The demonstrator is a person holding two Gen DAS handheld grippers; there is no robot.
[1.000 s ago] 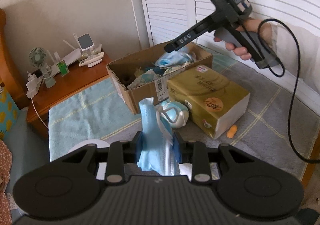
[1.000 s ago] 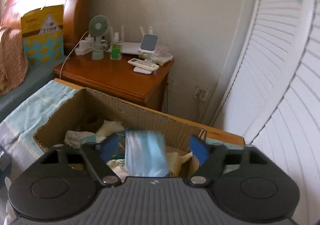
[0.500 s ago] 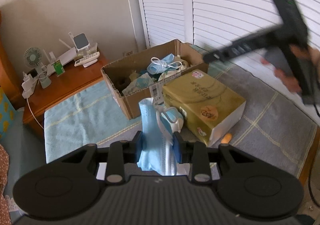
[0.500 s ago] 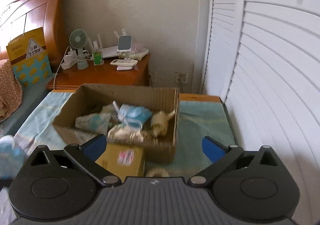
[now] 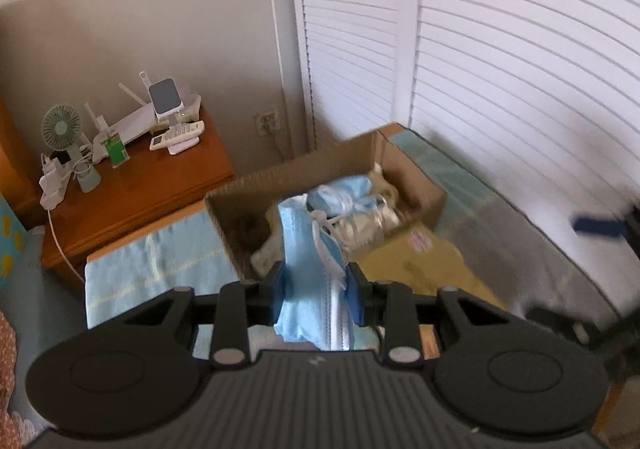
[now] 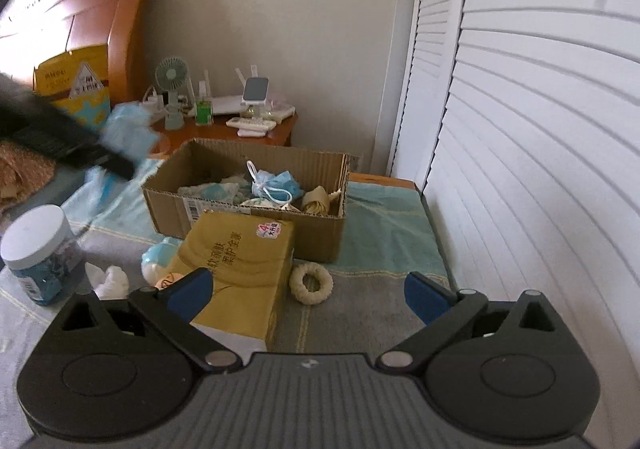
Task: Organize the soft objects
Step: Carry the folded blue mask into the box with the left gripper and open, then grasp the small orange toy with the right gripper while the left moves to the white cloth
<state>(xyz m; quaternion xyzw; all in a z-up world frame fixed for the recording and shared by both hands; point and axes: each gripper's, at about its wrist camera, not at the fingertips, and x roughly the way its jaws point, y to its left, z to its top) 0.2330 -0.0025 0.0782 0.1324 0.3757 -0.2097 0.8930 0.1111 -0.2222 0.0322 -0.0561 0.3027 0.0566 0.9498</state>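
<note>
My left gripper (image 5: 316, 291) is shut on a blue face mask (image 5: 304, 249) and holds it in the air just short of the open cardboard box (image 5: 404, 165). The box (image 6: 248, 219) holds several masks and soft items. In the right wrist view the left gripper (image 6: 120, 165) appears blurred at the left with the blue mask (image 6: 128, 129). My right gripper (image 6: 308, 295) is open and empty, low over the bed in front of the box. A cream fabric ring (image 6: 311, 283) and a white crumpled cloth (image 6: 110, 279) lie on the blanket.
A yellow tissue pack (image 6: 240, 269) lies in front of the box. A white-lidded jar (image 6: 38, 249) stands at the left. A wooden nightstand (image 5: 132, 185) with a fan and small devices is behind. White louvred doors (image 6: 520, 129) run along the right.
My left gripper has carried the mask forward and up toward the box. My right gripper let go of its mask into the box, then pulled back and down, open.
</note>
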